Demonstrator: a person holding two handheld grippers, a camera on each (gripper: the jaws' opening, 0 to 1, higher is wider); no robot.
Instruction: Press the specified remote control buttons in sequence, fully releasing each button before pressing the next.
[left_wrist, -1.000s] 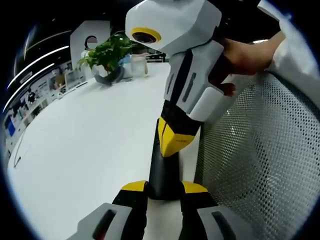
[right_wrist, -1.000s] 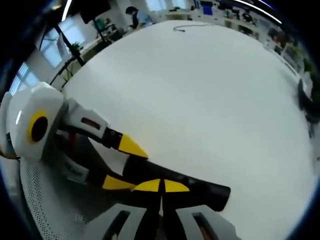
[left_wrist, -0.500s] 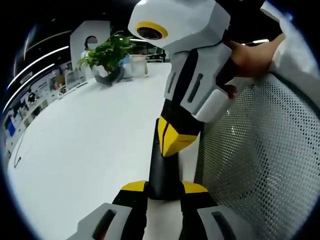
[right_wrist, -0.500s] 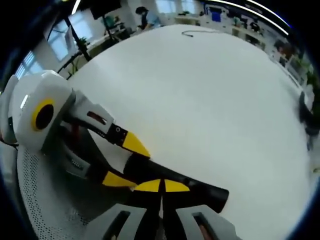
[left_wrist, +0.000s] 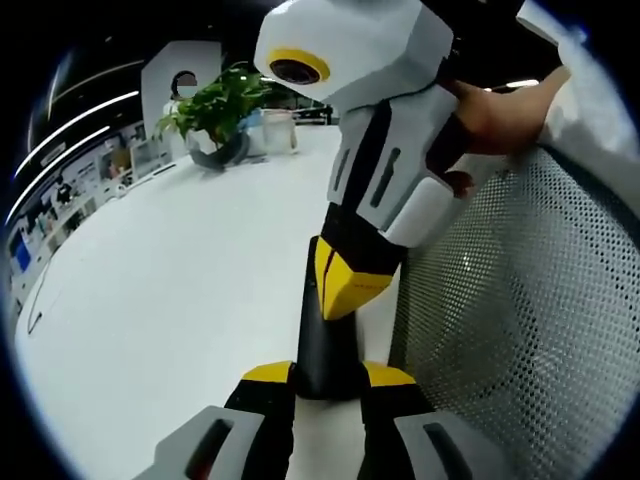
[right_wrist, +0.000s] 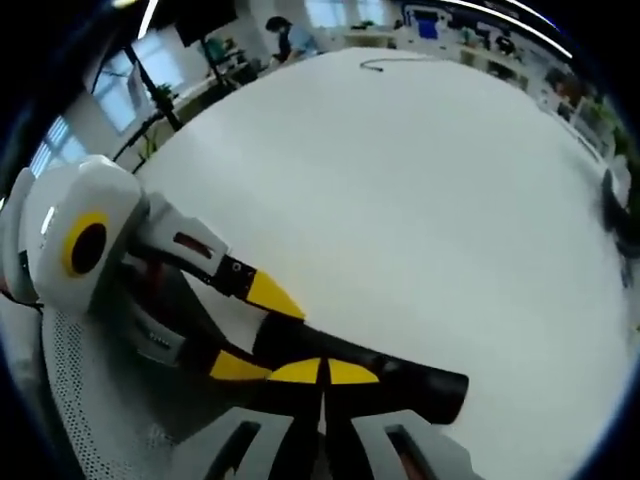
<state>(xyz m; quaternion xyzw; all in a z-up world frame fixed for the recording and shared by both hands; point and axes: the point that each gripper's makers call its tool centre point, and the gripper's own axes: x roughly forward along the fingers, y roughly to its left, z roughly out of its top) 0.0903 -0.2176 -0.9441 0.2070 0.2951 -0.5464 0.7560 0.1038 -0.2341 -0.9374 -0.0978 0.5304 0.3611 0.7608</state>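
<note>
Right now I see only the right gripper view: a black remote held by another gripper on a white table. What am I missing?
Observer: A person's hand grips the right gripper. Its shut jaws point down onto the black remote.
Operator: Is anything else on the table?
Observer: A green potted plant stands at the far edge of the white table.
Operator: Is it alone there?
Observer: No, a white container sits right beside it.
</note>
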